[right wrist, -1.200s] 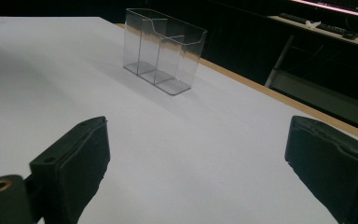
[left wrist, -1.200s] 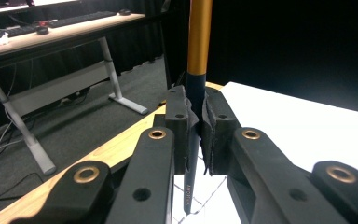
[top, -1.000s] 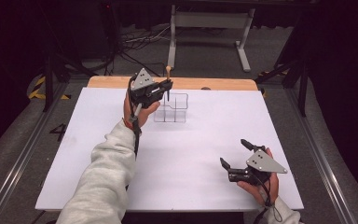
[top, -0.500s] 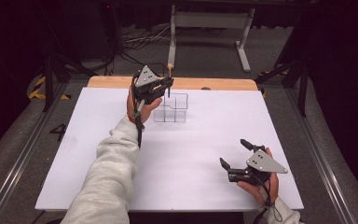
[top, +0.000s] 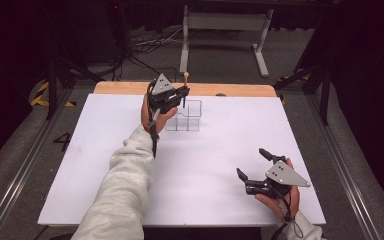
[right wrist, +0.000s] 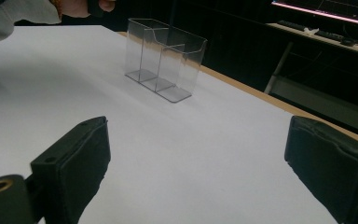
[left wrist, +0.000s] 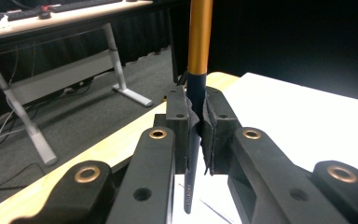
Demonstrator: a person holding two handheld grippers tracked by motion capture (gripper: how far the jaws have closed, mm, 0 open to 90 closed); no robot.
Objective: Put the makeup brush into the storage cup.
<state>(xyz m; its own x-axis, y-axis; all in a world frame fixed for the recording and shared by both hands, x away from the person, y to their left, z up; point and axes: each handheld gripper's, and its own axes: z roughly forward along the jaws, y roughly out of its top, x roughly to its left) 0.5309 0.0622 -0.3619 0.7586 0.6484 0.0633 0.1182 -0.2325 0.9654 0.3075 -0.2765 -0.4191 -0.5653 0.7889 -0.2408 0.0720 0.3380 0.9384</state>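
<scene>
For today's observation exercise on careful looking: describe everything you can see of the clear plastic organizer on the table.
The clear plastic organizer is a small transparent box, open at the top, split by thin inner walls into compartments; one front wall is cut lower. It looks like rigid acrylic and appears empty. It stands upright on the white tabletop, toward the far edge near the wooden strip. The left gripper, clamped on an upright pen, hovers at its near left corner; whether they touch is unclear.
</scene>
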